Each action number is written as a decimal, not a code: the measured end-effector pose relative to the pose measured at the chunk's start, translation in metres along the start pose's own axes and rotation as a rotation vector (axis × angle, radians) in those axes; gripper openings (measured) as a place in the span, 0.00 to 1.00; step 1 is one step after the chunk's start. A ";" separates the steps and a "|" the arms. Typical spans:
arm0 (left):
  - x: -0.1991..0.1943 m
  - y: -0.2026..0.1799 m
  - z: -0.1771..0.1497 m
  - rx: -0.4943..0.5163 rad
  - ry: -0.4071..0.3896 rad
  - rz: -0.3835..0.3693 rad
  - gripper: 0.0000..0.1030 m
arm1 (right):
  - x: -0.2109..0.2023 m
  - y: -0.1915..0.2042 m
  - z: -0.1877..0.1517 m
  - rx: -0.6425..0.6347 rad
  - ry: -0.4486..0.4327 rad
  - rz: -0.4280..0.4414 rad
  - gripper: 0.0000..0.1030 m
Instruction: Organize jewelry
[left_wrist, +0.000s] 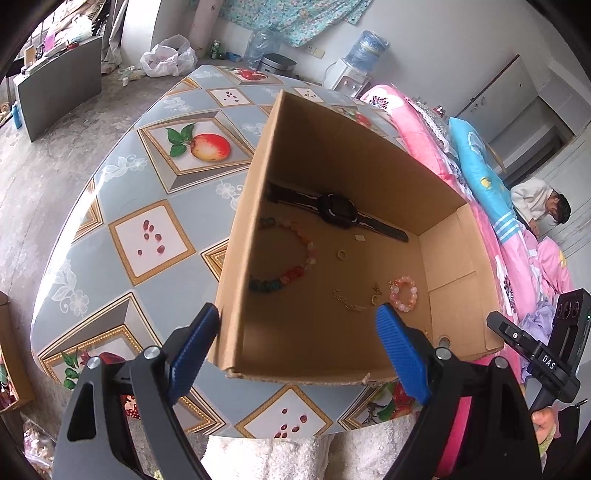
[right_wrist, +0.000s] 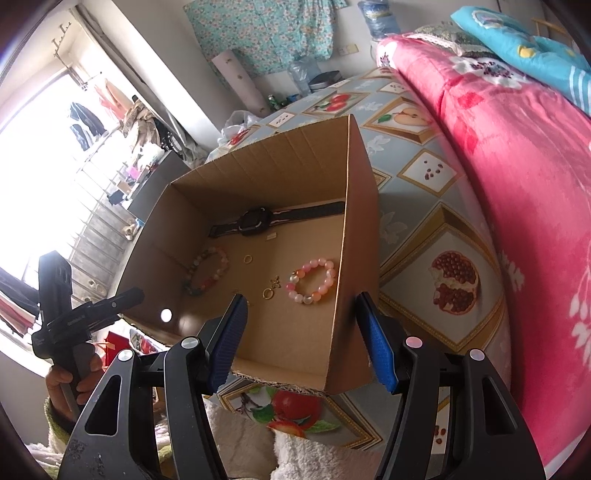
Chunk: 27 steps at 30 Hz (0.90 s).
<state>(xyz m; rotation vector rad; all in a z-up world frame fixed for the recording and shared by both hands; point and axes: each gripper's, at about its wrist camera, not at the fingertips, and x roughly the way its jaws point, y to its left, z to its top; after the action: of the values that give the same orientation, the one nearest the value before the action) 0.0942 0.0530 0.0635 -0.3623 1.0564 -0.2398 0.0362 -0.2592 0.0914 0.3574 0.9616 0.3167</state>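
A: What stands on the table (left_wrist: 122, 206)?

B: One open cardboard box (left_wrist: 369, 166), near the front edge of the tabletop. The cloth on the table has a fruit pattern. The box has no lid and its walls stand upright.

A: And what lies inside?

B: All the jewelry is on the floor of the box. A black watch (left_wrist: 338, 211) lies flat along the far wall, with its strap stretched out. In front of it there is a big bracelet of many-coloured beads (left_wrist: 291, 258), close to the left wall. A small gold ring (left_wrist: 341, 254) lies near the middle of the floor. Nearer to the front wall I see a thin gold chain (left_wrist: 347, 302) and a pink bead bracelet (left_wrist: 403, 294), which is toward the right wall. In the right wrist view a second small gold ring (right_wrist: 267, 294) lies just beside this pink bracelet, with a little butterfly charm (right_wrist: 275, 283) near it.

A: How are the grippers?

B: The left gripper (left_wrist: 295, 339) has its blue pads wide apart, and the left front corner of the box is between them; the pads do not press on the cardboard. The right gripper (right_wrist: 306, 332) is also apart, less wide, with the right front corner between its pads. I cannot tell if a pad touches the wall. Neither one holds any jewelry.

A: Anything beside the table?

B: A bed with a pink blanket (right_wrist: 517, 166) along the right edge of the table.
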 end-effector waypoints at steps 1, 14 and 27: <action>0.000 0.000 -0.001 0.002 -0.002 0.002 0.81 | 0.001 0.000 0.000 0.000 -0.002 -0.002 0.58; -0.009 0.001 -0.013 0.049 -0.064 0.013 0.82 | -0.002 0.010 -0.018 -0.031 -0.052 -0.056 0.62; -0.064 -0.023 -0.064 0.197 -0.291 0.132 0.93 | -0.047 0.025 -0.066 -0.060 -0.204 -0.163 0.80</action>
<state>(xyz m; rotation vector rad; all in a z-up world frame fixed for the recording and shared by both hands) 0.0071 0.0437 0.0956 -0.1433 0.7586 -0.1647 -0.0469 -0.2463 0.1024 0.2488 0.7735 0.1564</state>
